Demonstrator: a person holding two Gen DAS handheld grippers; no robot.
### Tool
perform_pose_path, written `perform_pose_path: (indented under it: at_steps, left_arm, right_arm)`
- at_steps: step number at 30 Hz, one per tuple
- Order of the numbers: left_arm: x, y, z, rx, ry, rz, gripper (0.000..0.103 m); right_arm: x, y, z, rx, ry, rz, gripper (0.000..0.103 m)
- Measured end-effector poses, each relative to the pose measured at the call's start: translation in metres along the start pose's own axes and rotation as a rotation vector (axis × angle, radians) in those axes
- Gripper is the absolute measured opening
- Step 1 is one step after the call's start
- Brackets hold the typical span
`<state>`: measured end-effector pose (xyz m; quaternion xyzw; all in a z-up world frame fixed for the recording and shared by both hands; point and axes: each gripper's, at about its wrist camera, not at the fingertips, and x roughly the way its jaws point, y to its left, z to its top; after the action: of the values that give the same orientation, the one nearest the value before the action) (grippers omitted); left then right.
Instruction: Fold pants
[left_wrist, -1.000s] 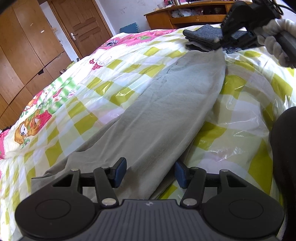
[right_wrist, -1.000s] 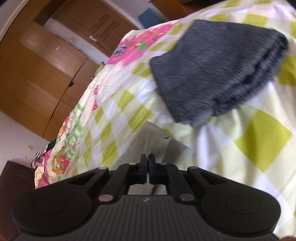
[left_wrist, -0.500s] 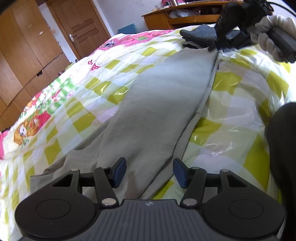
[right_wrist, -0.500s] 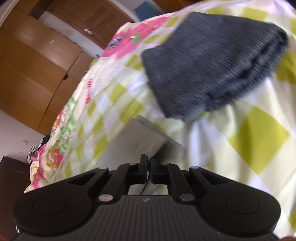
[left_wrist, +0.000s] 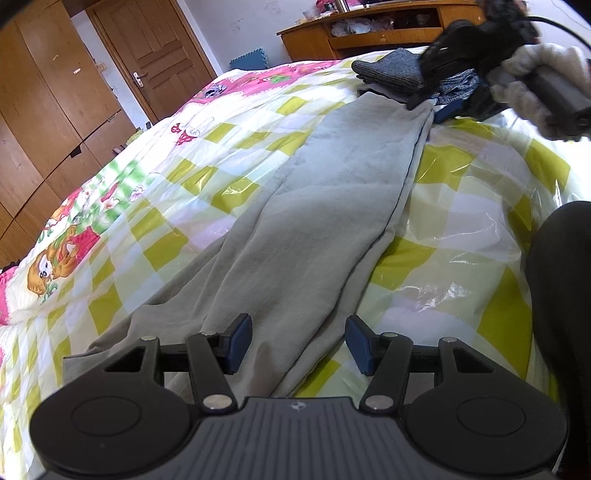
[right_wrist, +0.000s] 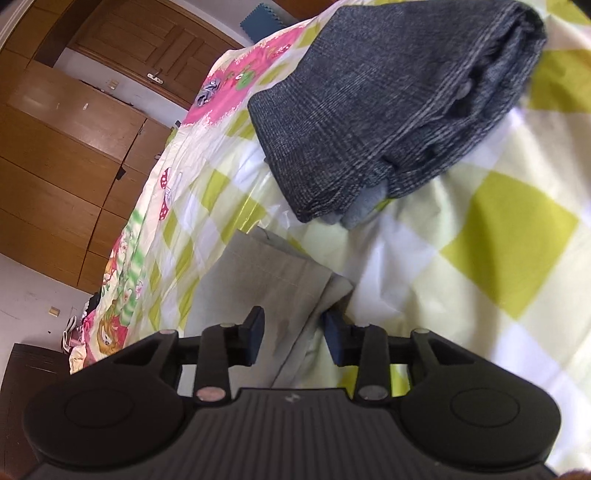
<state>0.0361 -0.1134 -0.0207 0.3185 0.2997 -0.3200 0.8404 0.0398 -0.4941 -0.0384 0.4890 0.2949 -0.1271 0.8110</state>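
Grey pants (left_wrist: 317, 221) lie lengthwise on the bed, folded leg over leg. My left gripper (left_wrist: 298, 343) is open, its blue pads on either side of the near end of the pants. My right gripper (right_wrist: 293, 334) is open over the far end of the pants (right_wrist: 258, 280), whose stitched hem lies flat between its pads. In the left wrist view the right gripper (left_wrist: 439, 107) sits at the far end, held by a gloved hand (left_wrist: 543, 88).
A folded dark grey garment (right_wrist: 388, 110) lies just beyond the far hem, also in the left wrist view (left_wrist: 391, 70). The bed has a yellow-checked cover under clear plastic (left_wrist: 461, 192). Wooden wardrobe (left_wrist: 44, 110), door and desk stand behind. A dark shape (left_wrist: 565, 295) is at right.
My right gripper was shut on the far end of the pants and has now opened, leaving the hem on the bed. The pants lie straighter. The left gripper stayed open.
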Motion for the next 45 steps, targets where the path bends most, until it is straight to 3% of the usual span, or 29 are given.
perform_pose_path:
  at_steps: [2,3,4,7,10,11,15,17,19,22,24,26,28,30,34,37,39,42,45]
  left_arm:
    - [0.001,0.001,0.001,-0.006,0.003,0.000,0.069]
    - [0.001,0.001,0.002,-0.010,0.006,0.001,0.069]
    - [0.002,0.001,0.002,-0.013,0.009,0.003,0.069]
    - [0.000,0.000,0.006,-0.020,0.006,0.002,0.069]
    - [-0.006,-0.002,0.011,-0.044,-0.021,-0.039,0.073]
    - [-0.004,-0.005,0.012,-0.046,-0.015,-0.063,0.079]
    - [0.009,-0.017,0.010,-0.043,0.021,-0.080,0.079]
    - [0.002,-0.013,0.009,-0.067,0.018,-0.092,0.079]
    - [-0.010,-0.005,0.005,-0.084,0.011,-0.090,0.079]
    - [-0.028,0.010,-0.007,-0.094,-0.004,-0.058,0.079]
    - [-0.035,0.022,-0.018,-0.106,-0.003,-0.018,0.079]
    - [-0.042,0.035,-0.029,-0.128,-0.004,0.014,0.079]
    - [-0.047,0.049,-0.040,-0.160,-0.006,0.042,0.079]
    - [-0.050,0.062,-0.051,-0.199,-0.012,0.077,0.080]
    - [-0.040,0.085,-0.074,-0.311,0.002,0.116,0.080]
    - [-0.029,0.094,-0.089,-0.347,0.027,0.116,0.080]
    - [-0.026,0.097,-0.097,-0.367,0.026,0.097,0.080]
    - [-0.025,0.104,-0.104,-0.396,0.012,0.065,0.082]
    - [-0.026,0.108,-0.109,-0.407,0.001,0.054,0.082]
  right_arm:
    - [0.009,0.002,0.000,0.003,-0.002,0.009,0.031]
    - [0.012,0.004,0.000,0.001,-0.007,0.013,0.010]
    - [0.013,0.004,0.000,0.016,0.003,0.042,0.004]
    - [-0.010,0.001,0.004,0.059,-0.028,0.148,0.004]
    - [-0.052,-0.006,0.007,0.046,-0.100,0.187,0.004]
    - [-0.063,-0.011,0.006,0.040,-0.123,0.166,0.004]
    - [-0.070,-0.047,0.003,0.030,-0.097,-0.039,0.006]
    - [-0.075,-0.052,0.000,0.036,-0.080,-0.059,0.009]
    - [-0.093,-0.045,-0.001,-0.002,-0.121,-0.080,0.017]
    - [-0.121,-0.022,-0.002,-0.124,-0.195,-0.150,0.017]
    - [-0.129,0.010,-0.009,-0.265,-0.187,-0.115,0.017]
    - [-0.111,0.059,-0.027,-0.434,-0.086,-0.019,0.021]
    - [-0.070,0.107,-0.053,-0.555,0.083,0.119,0.028]
    - [-0.024,0.149,-0.084,-0.634,0.239,0.241,0.028]
    - [0.064,0.227,-0.157,-0.814,0.499,0.379,0.028]
    - [0.114,0.259,-0.196,-0.879,0.657,0.415,0.029]
    - [0.133,0.270,-0.216,-0.943,0.714,0.417,0.032]
    - [0.152,0.279,-0.230,-1.005,0.741,0.386,0.033]
    - [0.156,0.285,-0.230,-1.057,0.813,0.421,0.033]
